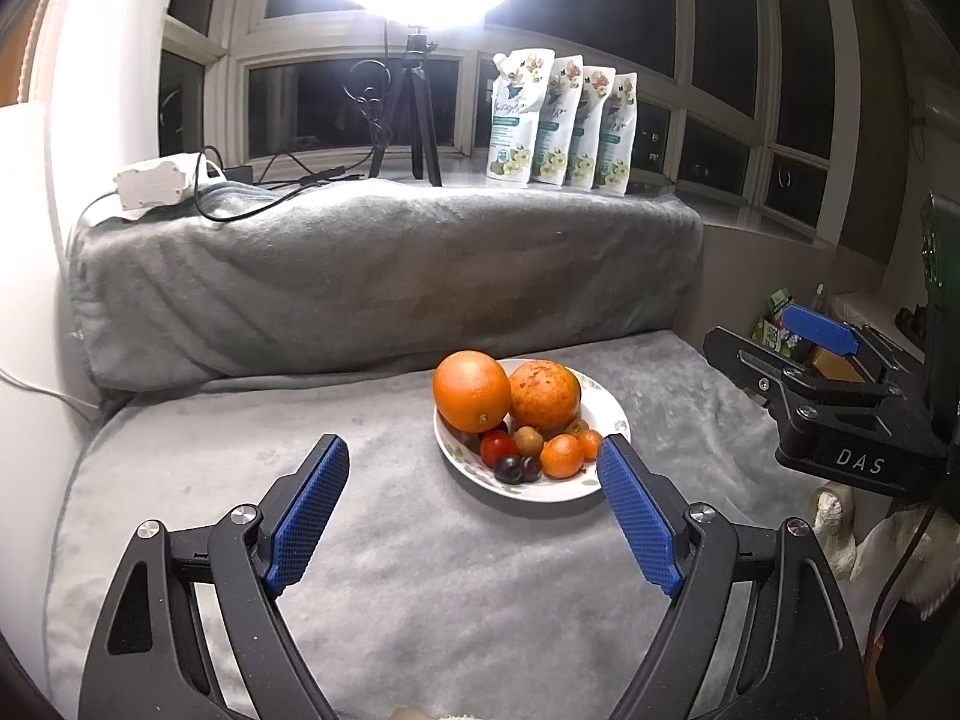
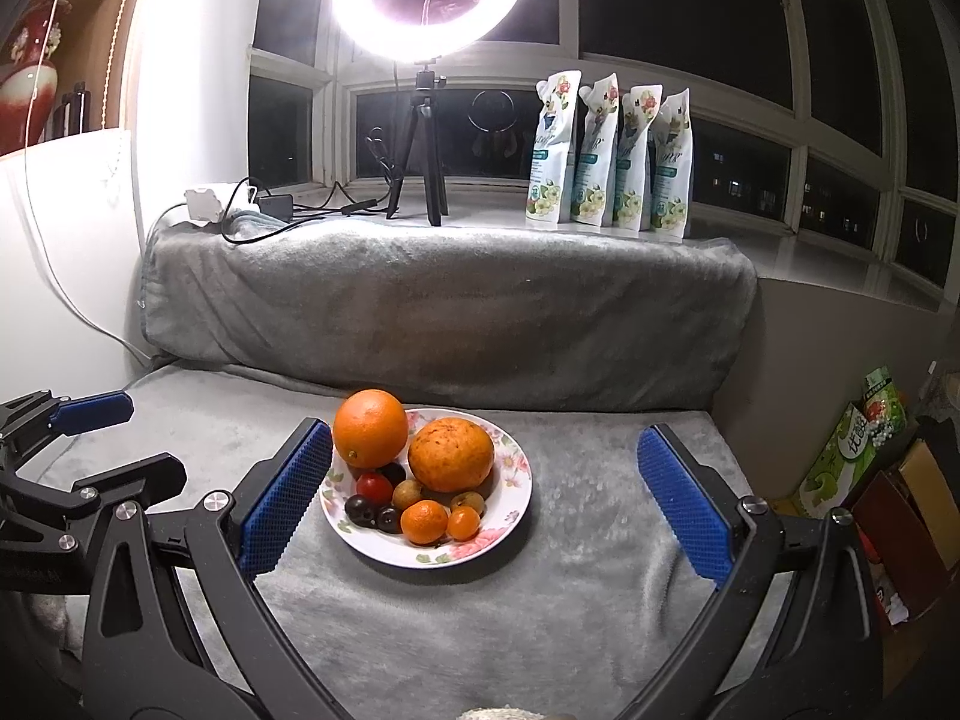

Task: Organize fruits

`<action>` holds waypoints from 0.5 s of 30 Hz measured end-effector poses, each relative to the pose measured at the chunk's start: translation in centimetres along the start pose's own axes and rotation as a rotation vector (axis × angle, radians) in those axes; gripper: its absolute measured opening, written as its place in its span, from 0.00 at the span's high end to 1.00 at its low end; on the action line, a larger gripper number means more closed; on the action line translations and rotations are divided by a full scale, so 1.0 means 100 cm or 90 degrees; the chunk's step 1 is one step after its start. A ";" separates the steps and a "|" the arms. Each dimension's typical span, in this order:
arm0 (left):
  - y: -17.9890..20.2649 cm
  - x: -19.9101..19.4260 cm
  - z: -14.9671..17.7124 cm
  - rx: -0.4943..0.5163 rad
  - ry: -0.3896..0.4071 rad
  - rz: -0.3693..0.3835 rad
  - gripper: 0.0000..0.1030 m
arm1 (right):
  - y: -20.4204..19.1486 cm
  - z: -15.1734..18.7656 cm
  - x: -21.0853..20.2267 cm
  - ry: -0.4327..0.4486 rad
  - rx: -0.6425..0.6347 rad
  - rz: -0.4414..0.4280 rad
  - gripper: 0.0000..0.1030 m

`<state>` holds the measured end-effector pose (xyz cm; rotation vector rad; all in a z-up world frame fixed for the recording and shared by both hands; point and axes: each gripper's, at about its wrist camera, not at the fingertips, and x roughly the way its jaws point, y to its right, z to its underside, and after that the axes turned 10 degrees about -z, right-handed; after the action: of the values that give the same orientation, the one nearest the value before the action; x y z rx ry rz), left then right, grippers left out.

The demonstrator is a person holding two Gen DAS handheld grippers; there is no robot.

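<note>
A white flowered plate [image 2: 516,480] [image 1: 606,408] sits on the grey blanket and holds all the fruit. Two large oranges lie at its back: a smooth one [image 2: 370,427] [image 1: 471,390] and a rough, speckled one [image 2: 451,453] [image 1: 544,394]. In front lie a red tomato [image 2: 374,486], dark plums [image 2: 361,510], brownish longans [image 2: 410,492] and two small mandarins [image 2: 424,521] [image 1: 561,456]. My left gripper [image 1: 474,450] stands open just short of the plate, nothing between its fingers. My right gripper [image 2: 486,438] is open too, its fingers wide on either side of the plate, apart from it.
A blanket-covered ledge [image 2: 444,312] rises behind the plate. On the sill stand a ring light on a tripod [image 2: 423,162], cables, a white power strip [image 2: 204,204] and several refill pouches [image 2: 612,156]. Boxes and bags [image 2: 852,456] crowd the right side.
</note>
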<state>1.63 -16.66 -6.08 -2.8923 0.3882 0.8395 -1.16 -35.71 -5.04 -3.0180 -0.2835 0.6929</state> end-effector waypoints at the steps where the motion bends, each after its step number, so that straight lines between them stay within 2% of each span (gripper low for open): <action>1: 0.000 -0.001 0.000 0.000 0.000 0.000 0.17 | 0.000 0.000 0.000 0.000 0.000 -0.001 0.00; 15: 0.000 -0.006 -0.002 -0.008 -0.010 -0.011 0.17 | -0.003 0.001 -0.002 0.000 -0.001 -0.001 0.00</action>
<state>1.28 -16.62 -5.59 -2.8944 0.3581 0.8659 -1.42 -35.49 -4.99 -3.0189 -0.2864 0.6937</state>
